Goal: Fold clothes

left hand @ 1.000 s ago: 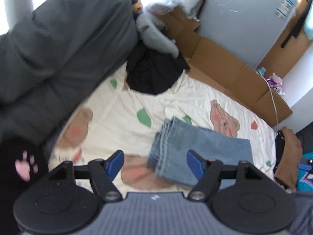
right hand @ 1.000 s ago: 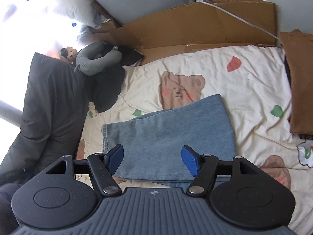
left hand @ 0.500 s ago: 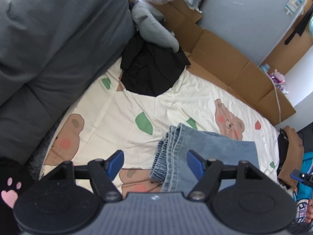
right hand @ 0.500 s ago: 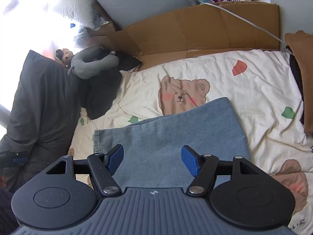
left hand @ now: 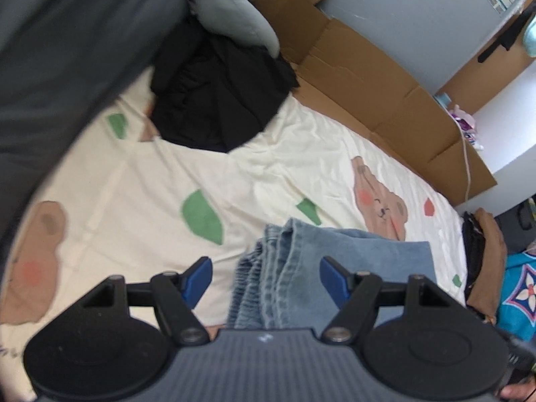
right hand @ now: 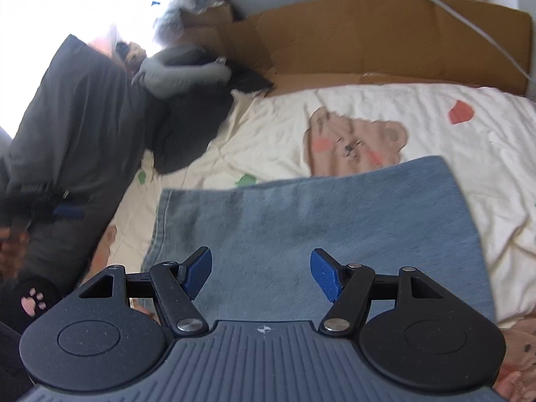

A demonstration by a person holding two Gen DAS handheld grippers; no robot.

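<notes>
Below, folded jeans (left hand: 338, 261) on the bear-print bed sheet (left hand: 268, 174), near edge cut off behind both hand-held grippers, left (left hand: 264, 279) and right (right hand: 261, 274): jaws wide apart, gripping nothing.

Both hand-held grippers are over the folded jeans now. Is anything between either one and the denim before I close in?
Nothing visible. The left hand-held gripper is open above the stacked hem end of the folded jeans, the right hand-held gripper open above their flat top. The black garment lies well clear on the bedsheet.
</notes>
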